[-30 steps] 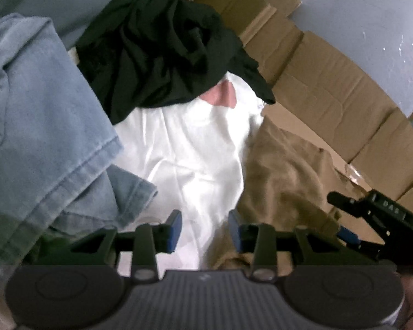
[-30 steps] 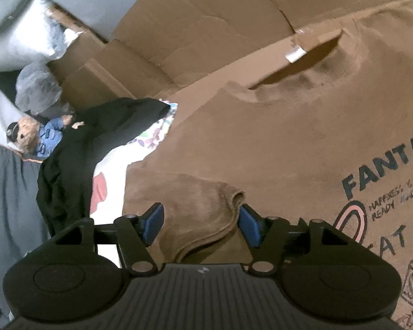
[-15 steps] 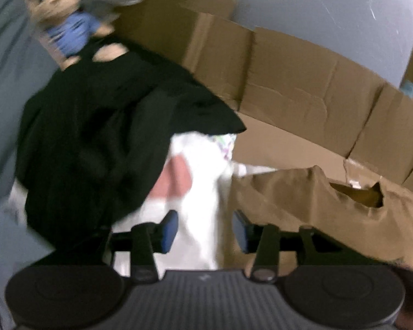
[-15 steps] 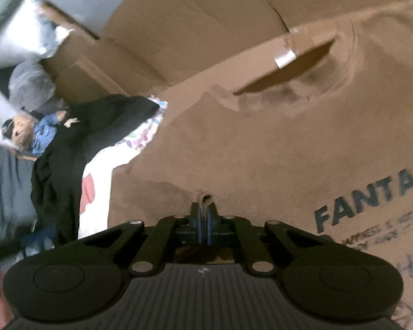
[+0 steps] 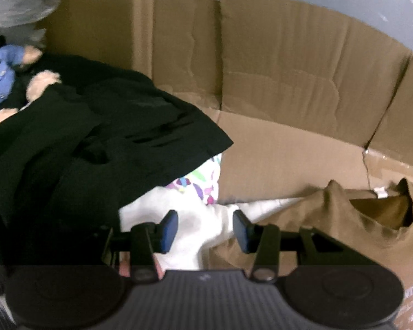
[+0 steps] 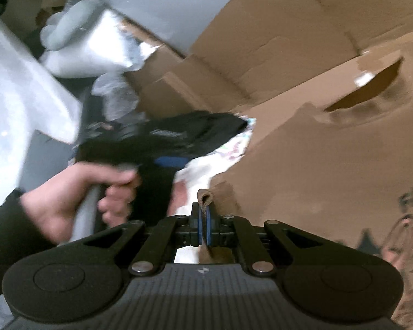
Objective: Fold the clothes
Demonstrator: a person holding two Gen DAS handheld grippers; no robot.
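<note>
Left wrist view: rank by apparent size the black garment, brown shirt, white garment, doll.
1. black garment
2. brown shirt, partly cut off by the frame
3. white garment, mostly covered
4. doll, cut off, so unsure

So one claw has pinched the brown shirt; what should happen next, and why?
Probably bring the open left gripper across to the brown shirt and pinch the shoulder by its collar. The right gripper is already shut on a sleeve edge, while the left hovers empty over the white garment; a neat fold likely needs two held points.
</note>
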